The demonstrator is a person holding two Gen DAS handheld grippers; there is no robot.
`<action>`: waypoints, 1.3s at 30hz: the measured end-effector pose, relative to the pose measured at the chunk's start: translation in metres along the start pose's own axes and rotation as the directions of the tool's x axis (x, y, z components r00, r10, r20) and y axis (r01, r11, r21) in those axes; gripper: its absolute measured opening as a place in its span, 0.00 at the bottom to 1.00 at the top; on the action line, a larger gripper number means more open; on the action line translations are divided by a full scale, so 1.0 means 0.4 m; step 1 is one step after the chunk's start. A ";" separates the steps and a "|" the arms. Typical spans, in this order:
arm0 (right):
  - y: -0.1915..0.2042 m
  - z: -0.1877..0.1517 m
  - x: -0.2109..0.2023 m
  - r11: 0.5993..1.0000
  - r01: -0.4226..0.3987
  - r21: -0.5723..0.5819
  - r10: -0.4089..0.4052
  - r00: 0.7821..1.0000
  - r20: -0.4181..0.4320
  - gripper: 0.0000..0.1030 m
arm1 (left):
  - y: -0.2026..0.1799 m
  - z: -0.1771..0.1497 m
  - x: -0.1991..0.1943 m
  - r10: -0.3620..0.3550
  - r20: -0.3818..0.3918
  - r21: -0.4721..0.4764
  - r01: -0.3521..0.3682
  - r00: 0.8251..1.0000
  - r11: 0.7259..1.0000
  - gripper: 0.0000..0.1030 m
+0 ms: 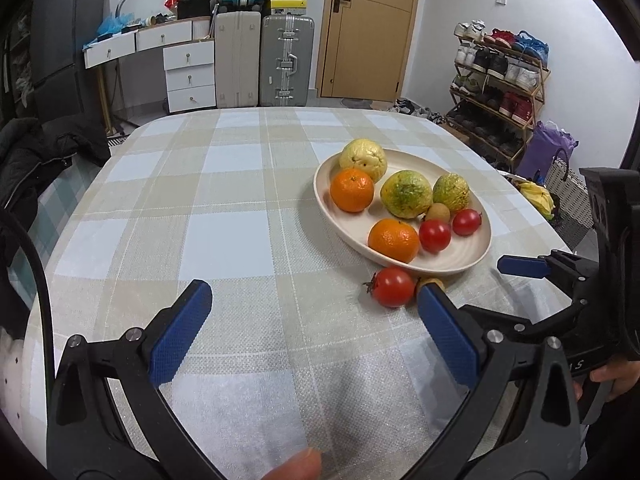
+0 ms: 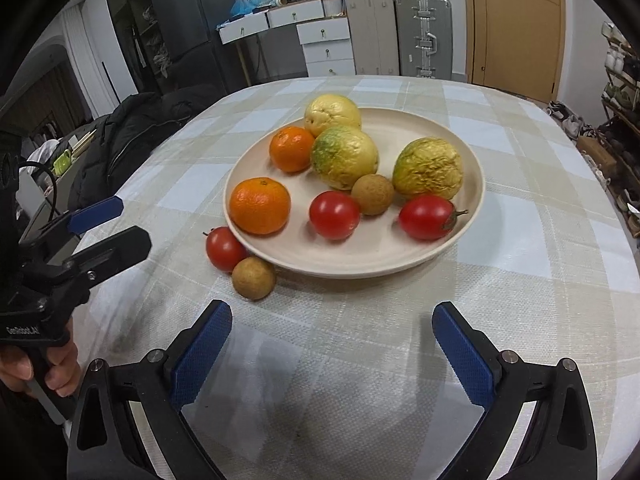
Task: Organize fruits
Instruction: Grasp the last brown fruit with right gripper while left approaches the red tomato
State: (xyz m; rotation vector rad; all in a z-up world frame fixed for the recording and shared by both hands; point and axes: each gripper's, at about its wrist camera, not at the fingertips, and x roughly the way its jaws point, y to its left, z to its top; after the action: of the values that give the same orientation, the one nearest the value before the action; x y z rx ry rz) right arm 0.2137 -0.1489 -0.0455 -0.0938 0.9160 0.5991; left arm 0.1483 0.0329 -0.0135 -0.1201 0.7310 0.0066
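Nearest the cameras, both tongs hover low over the checked cloth of the desk. The right tongs stand wide open with nothing between their blue pads, aimed at the plate's near rim. The left tongs are spread just as wide and hold nothing either.

Just beyond the right tongs, two fruits lie on the cloth, outside the plate: a small brown longan and, touching it, a red tomato, both pressed against the cream plate. These look like the only pieces left to move.

On the plate itself sit two tomatoes, another longan and two mandarins towards the front, with three yellow-green guavas behind them, so most of the sorting seems done.

Farther off, past the desk's edge, stand suitcases, a white drawer unit and a wooden door.
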 end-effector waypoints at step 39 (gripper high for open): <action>0.145 0.024 0.040 0.997 -0.020 -0.074 0.018 1.000 -0.025 0.25 | 0.025 0.002 0.024 -0.077 -0.044 -0.049 0.075 0.996 0.996 1.00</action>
State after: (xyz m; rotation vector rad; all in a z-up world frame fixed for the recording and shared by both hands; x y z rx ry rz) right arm 0.1976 -0.0902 -0.0419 -0.1599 0.9193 0.6510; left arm 0.1553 0.0427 -0.0203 -0.1940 0.7720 -0.0517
